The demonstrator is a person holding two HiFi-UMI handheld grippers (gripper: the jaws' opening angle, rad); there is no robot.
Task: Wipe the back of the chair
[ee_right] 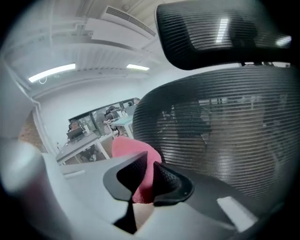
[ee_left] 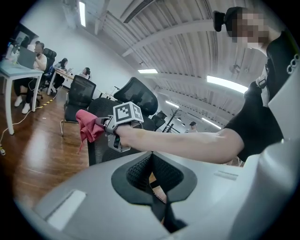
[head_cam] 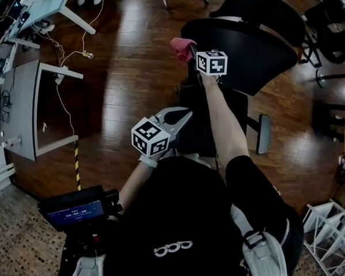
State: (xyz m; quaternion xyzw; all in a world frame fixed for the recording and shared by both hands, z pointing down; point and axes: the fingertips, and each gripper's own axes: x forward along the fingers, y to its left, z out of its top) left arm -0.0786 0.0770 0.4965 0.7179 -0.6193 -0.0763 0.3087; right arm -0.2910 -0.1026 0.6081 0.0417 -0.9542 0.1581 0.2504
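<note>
Pink, one cloth pinched in right tongs by the one mesh chair back; left tongs pressed together

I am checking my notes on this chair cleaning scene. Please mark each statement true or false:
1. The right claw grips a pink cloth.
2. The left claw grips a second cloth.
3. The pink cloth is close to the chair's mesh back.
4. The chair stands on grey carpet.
1. The right claw is shut on a pink fabric cloth. True.
2. False. The left claw is shut with nothing between its jaws, and it is held near the person's body.
3. True. The cloth is close beside the black mesh back of the office chair; whether they touch cannot be told.
4. False. The chair stands on a brown wooden floor.
</note>
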